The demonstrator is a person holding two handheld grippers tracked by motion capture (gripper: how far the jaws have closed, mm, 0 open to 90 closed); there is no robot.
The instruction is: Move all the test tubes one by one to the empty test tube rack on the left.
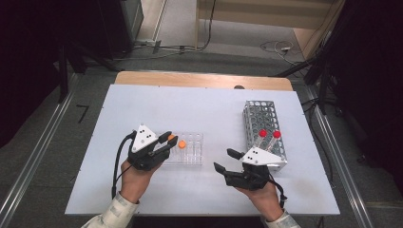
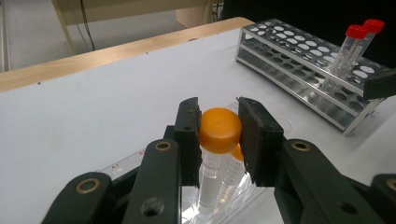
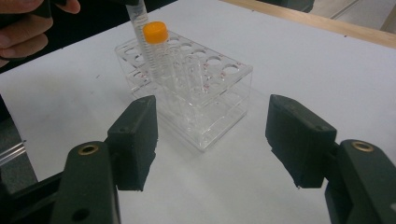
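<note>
White table (image 1: 142,109); left hand-held gripper (image 2: 219,130) hides second orange-capped tube (image 2: 237,154).

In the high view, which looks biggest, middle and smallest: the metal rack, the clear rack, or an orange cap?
1. Metal rack, biggest.
2. Clear rack, middle; part is hidden behind the left gripper.
3. Orange cap, smallest by far.

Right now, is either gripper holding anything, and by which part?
The left gripper clamps an orange-capped tube by its cap, above the clear rack. The right gripper is open and holds nothing.
</note>
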